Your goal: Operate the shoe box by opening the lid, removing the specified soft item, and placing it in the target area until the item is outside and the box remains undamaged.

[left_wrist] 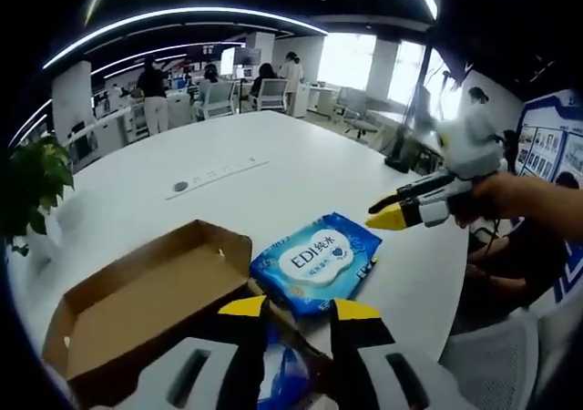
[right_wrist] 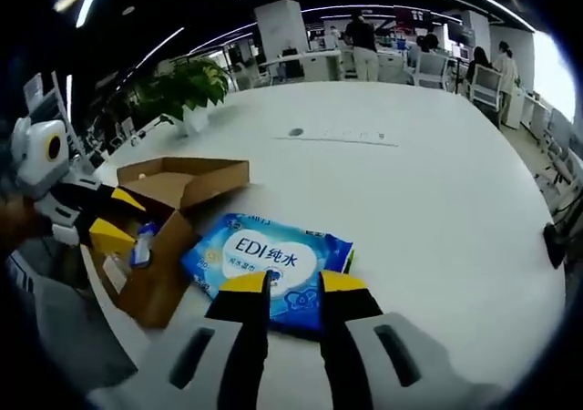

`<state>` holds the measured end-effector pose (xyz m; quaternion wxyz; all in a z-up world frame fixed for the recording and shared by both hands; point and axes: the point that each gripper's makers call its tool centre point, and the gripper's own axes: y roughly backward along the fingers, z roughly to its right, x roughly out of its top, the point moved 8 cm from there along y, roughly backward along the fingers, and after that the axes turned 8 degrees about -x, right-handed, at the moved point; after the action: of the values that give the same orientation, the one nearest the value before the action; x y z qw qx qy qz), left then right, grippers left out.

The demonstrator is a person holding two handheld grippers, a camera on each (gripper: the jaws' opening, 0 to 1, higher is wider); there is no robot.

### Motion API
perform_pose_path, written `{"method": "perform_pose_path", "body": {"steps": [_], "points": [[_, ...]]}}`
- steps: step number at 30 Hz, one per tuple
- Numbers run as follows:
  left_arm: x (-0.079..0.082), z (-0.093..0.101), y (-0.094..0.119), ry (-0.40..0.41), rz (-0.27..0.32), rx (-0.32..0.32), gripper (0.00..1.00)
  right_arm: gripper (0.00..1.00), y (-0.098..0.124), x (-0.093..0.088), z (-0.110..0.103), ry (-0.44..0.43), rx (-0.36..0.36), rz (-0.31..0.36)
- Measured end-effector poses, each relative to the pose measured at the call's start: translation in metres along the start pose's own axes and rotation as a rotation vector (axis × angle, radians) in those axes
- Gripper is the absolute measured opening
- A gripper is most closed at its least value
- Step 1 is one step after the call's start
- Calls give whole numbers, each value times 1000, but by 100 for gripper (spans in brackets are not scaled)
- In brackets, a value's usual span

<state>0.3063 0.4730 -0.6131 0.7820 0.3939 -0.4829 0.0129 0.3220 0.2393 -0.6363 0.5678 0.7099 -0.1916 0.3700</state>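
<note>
Blue wipes pack (left_wrist: 316, 261) flat on the white desk (left_wrist: 273, 182), just right of the open cardboard shoe box (left_wrist: 137, 301), touching its corner. Left gripper (left_wrist: 301, 310) over the box's near edge, slightly parted, holding nothing. Right gripper (right_wrist: 291, 282) above the pack's near edge, narrowly parted, empty. Potted plant (right_wrist: 182, 87) beyond the box.

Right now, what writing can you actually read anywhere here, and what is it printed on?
"EDI" plus two Chinese characters, apparently "纯水": on the blue wipes pack lying on the white table.
Smaller print on that pack: too blurred to read.
Wall posters: too small to read.
</note>
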Motion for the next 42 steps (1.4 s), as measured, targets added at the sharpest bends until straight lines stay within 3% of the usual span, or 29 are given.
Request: {"method": "perform_pose_path", "body": {"steps": [15, 27, 42], "points": [[-21, -14, 29, -24, -21, -1, 29, 26, 21, 18, -39, 156, 86, 12], [-43, -29, 43, -54, -68, -18, 29, 26, 16, 28, -71, 275, 158, 3], [-65, -37, 49, -125, -172, -113, 24, 25, -1, 37, -105, 384, 234, -11]]}}
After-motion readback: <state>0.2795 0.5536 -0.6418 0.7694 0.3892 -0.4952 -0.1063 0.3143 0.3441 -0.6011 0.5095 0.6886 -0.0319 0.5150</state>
